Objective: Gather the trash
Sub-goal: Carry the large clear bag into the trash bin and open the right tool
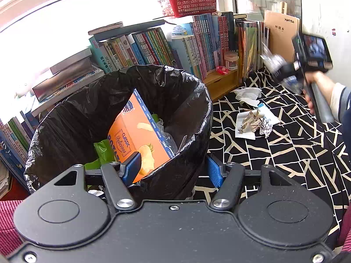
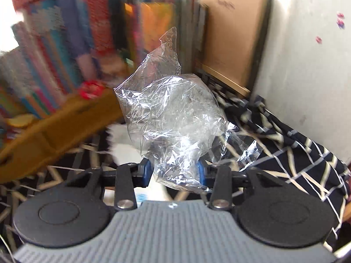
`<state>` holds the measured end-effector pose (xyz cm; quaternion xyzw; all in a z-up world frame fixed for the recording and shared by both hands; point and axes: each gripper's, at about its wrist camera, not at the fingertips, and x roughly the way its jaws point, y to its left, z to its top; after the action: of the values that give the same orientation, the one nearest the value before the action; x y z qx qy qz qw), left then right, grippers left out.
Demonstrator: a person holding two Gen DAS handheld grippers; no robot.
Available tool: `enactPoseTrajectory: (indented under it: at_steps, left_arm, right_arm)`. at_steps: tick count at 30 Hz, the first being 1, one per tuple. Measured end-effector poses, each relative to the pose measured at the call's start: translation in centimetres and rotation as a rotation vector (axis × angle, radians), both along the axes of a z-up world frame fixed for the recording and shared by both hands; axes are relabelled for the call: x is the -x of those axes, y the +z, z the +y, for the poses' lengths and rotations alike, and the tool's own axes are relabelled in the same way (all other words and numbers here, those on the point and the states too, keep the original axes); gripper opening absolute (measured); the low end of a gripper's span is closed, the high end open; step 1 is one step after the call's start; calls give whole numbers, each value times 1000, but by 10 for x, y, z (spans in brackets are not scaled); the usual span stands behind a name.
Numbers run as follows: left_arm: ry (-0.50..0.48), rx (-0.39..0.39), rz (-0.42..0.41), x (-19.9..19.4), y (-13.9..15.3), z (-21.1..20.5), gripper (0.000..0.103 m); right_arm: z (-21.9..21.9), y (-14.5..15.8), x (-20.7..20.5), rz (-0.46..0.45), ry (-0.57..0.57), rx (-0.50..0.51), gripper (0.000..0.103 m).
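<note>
My left gripper [image 1: 173,171] is shut on the near rim of a bin lined with a black bag [image 1: 87,109], one blue pad inside and one outside. In the bin lie an orange chip box [image 1: 140,135] and a green wrapper [image 1: 103,151]. My right gripper [image 2: 174,172] is shut on a crumpled clear plastic wrapper [image 2: 171,114], held up above the patterned cloth. The left wrist view shows that gripper [image 1: 283,70] at the far right, blurred, in a person's hand [image 1: 311,96]. On the cloth lie a white tissue [image 1: 248,94], paper scraps [image 1: 250,122] and a foil ball [image 1: 266,127].
A black cloth with cream lines [image 1: 285,157] covers the surface. Rows of books [image 1: 153,43] stand behind the bin, with a red basket [image 1: 188,3] on top. A low wooden shelf [image 1: 221,81] holds a jar [image 1: 230,60]. A brown folder [image 1: 280,30] leans at the wall.
</note>
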<state>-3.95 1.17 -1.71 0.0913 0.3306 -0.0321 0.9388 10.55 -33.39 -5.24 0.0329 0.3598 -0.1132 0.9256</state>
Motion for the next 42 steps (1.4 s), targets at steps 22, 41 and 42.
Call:
enactPoseTrajectory:
  at_steps: [22,41,42]
  left_arm:
    - [3,-2,-2,2,0,1,61]
    - [3,-4,-3,3,0,0,61]
    - [3,-3,-2,3,0,0,61]
  right_arm:
    - [168,122,107,-230,969,-556,46]
    - [193,97,125,-96,1095,-613,96]
    - [192,97,124,-99,1089,-619,96]
